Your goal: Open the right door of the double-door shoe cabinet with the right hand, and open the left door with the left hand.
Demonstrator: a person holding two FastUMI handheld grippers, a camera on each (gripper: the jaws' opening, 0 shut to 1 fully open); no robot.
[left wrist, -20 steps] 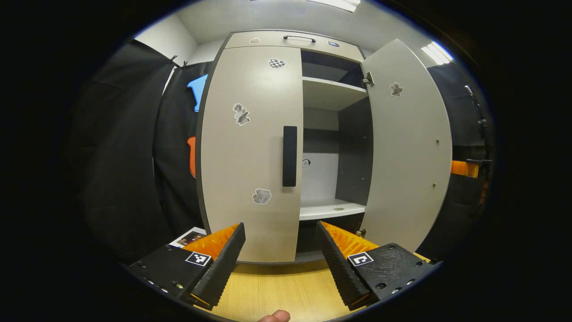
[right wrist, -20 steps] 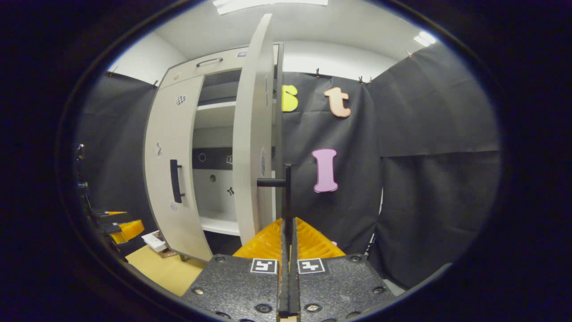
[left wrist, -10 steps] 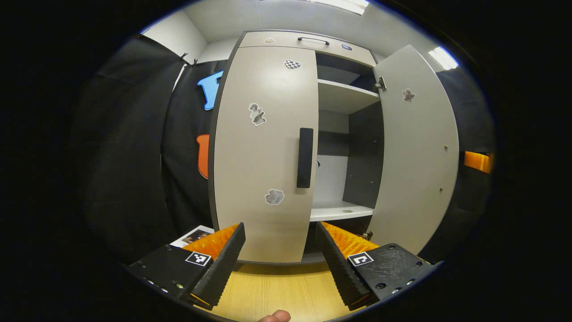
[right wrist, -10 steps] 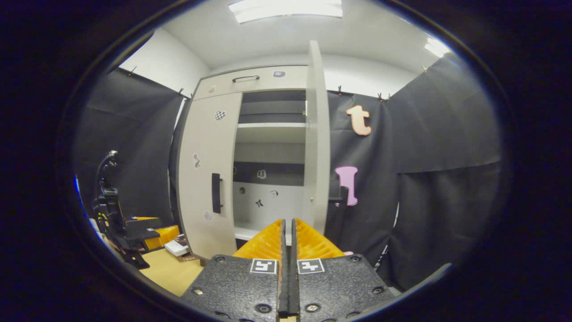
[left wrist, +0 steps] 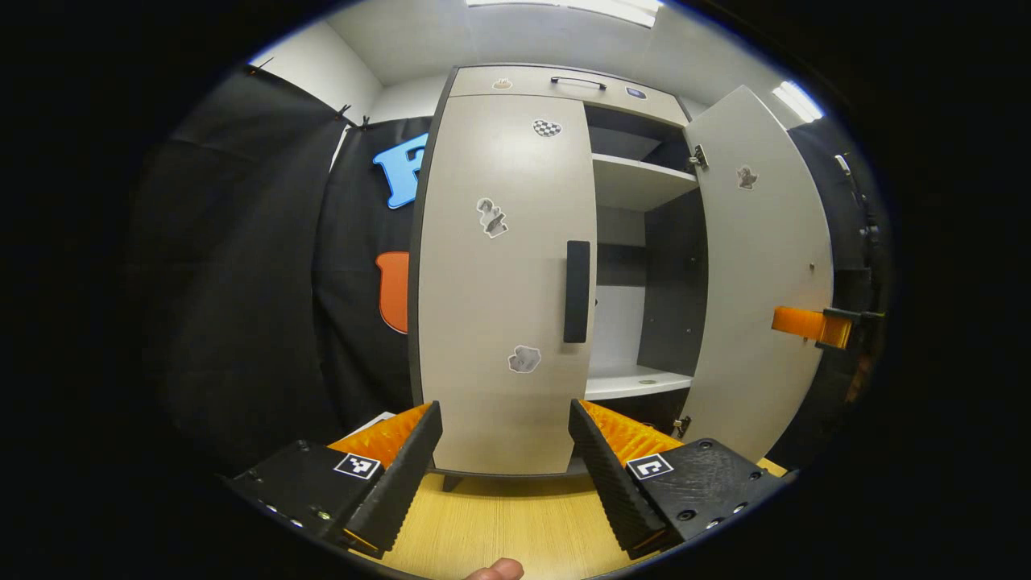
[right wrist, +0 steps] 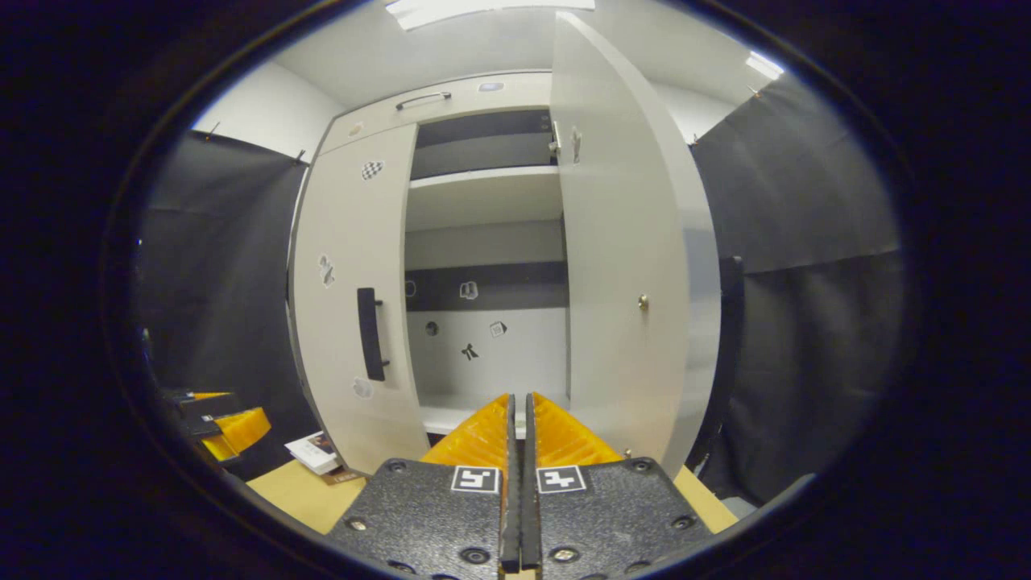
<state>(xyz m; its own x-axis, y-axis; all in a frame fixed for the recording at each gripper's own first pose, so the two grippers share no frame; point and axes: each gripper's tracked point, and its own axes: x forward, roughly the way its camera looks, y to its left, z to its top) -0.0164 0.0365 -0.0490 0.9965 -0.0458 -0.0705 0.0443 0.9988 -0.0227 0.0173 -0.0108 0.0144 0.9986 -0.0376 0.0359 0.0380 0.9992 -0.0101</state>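
The shoe cabinet [left wrist: 556, 80] stood on the wooden floor [left wrist: 499, 515] with its right door [left wrist: 761, 274] swung wide open and its left door [left wrist: 499, 282] closed flat against the frame. The left gripper [left wrist: 506, 459] hung low before the closed door, its fingers spread apart with nothing between them, well short of the dark vertical handle [left wrist: 577, 292]. The right gripper [right wrist: 518, 451] had its fingers pressed together on nothing, pointing into the open compartment where a pale shelf [right wrist: 483, 193] showed. From its side the open door [right wrist: 628, 266] stood just right of the fingers, apart from them. Something like a booklet [right wrist: 316, 451] lay on the floor by the cabinet's left foot.
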